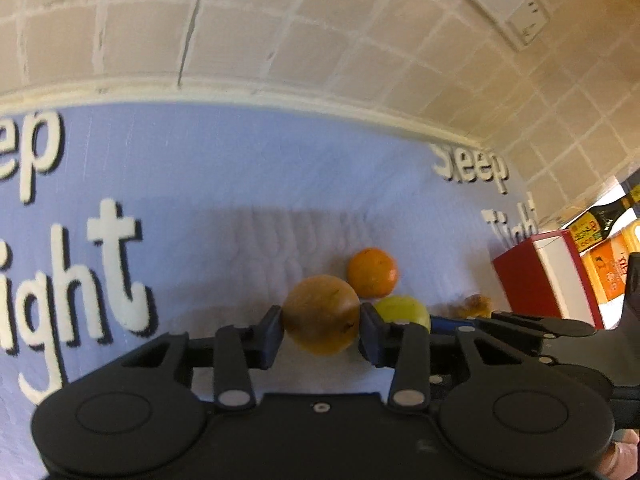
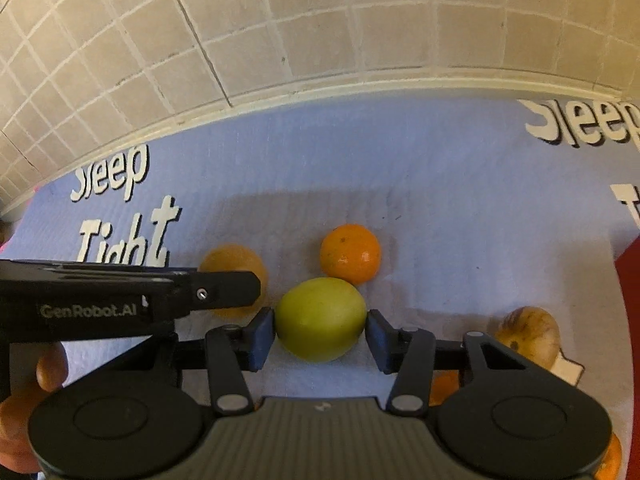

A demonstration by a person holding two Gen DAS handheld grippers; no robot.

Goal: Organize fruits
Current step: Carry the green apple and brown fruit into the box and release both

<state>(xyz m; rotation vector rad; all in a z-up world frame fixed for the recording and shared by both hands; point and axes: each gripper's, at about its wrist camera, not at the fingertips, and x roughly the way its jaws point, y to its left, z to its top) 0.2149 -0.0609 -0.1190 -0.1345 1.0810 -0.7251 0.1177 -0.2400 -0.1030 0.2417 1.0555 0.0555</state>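
"Sleep Tight" stands in white letters on the blue cloth (image 2: 304, 168), left of and beyond the right tongs (image 2: 320, 334). "GenRobot.AI" is printed on the left tongs (image 2: 88, 311) arm. Bottle labels are unreadable.

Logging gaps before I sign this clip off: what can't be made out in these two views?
- Left wrist view: the yellow-green fruit is half hidden behind the left gripper; the bottle and orange carton are cut by the right edge, labels blurred.
- Right wrist view: the dull orange fruit is mostly covered by the left gripper's finger.
- Right wrist view: orange fruits at the lower left are cut off by the right gripper body and the edge.
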